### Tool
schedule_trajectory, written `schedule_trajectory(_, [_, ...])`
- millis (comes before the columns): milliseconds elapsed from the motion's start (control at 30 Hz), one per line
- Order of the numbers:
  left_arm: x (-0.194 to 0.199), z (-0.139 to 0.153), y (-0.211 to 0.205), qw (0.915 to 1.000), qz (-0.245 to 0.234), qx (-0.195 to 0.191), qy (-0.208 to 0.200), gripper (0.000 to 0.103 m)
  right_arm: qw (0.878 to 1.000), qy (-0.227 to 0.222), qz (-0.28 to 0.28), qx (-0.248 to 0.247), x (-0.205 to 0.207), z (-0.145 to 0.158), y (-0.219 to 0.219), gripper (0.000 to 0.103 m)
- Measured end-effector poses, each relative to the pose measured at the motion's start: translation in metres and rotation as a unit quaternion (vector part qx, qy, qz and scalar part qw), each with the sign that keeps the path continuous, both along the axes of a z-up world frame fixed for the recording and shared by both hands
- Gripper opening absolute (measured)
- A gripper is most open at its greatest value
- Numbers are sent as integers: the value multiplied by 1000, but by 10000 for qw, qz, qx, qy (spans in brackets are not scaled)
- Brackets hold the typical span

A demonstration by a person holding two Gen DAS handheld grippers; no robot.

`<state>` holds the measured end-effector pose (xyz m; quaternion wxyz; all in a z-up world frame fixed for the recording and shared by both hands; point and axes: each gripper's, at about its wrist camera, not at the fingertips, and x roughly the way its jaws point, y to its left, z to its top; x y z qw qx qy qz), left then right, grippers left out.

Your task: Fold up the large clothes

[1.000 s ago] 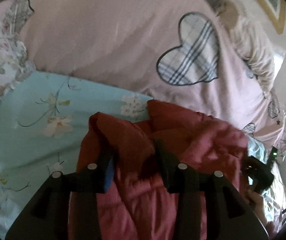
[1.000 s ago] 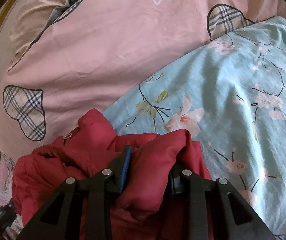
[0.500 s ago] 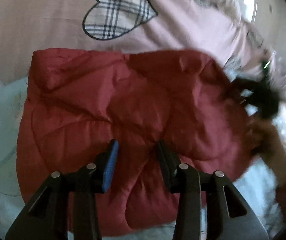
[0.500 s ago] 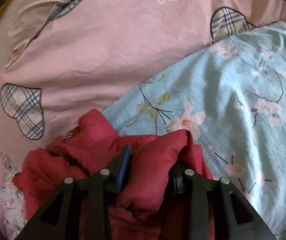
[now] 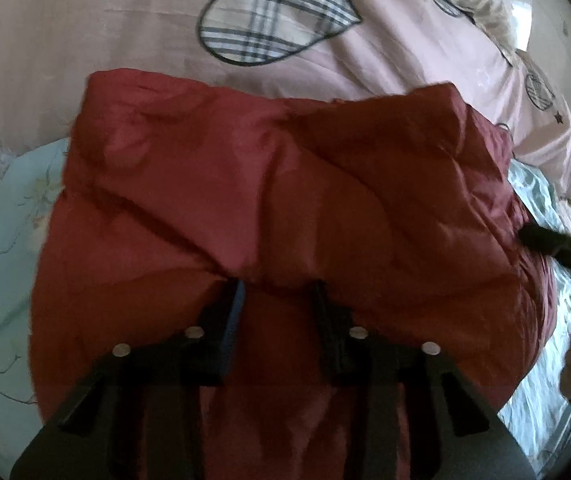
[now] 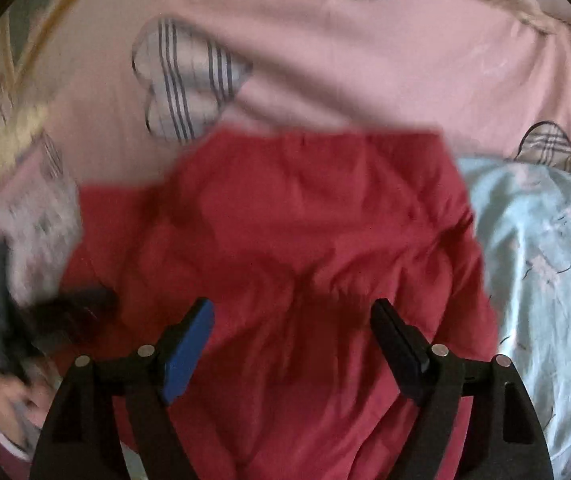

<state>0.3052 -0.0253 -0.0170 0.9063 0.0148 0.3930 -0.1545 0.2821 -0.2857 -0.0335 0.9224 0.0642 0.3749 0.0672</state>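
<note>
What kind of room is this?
Most likely a bedroom. A puffy red quilted jacket lies on a bed covered by a pink duvet with plaid hearts and a light blue flowered sheet.

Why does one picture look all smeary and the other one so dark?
Right wrist view: motion blur smears the red jacket and the pink quilt. Left wrist view: sharper but dim, with shadow low on the jacket; both views bulge at the edges from the fisheye.

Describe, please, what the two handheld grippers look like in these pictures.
Both are matte black. The left gripper and right gripper each have two angular fingers with round silver screw heads. One pad on each is bright blue, the other black. No cables or markings show.
</note>
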Motion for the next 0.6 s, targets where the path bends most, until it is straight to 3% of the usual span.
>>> schedule_trajectory(200, [27, -10, 33, 9985, 233, -399, 300, 3, 9992, 197, -306, 188, 35, -23, -19, 82])
schedule_trajectory(367, [44, -20, 44, 9952, 440, -710, 500, 2, 9979, 336, -440, 335, 50, -29, -28, 83])
schedule_trajectory(600, [47, -21, 41, 9955, 469, -669, 488, 2, 9981, 309, -428, 320, 52, -34, -26, 83])
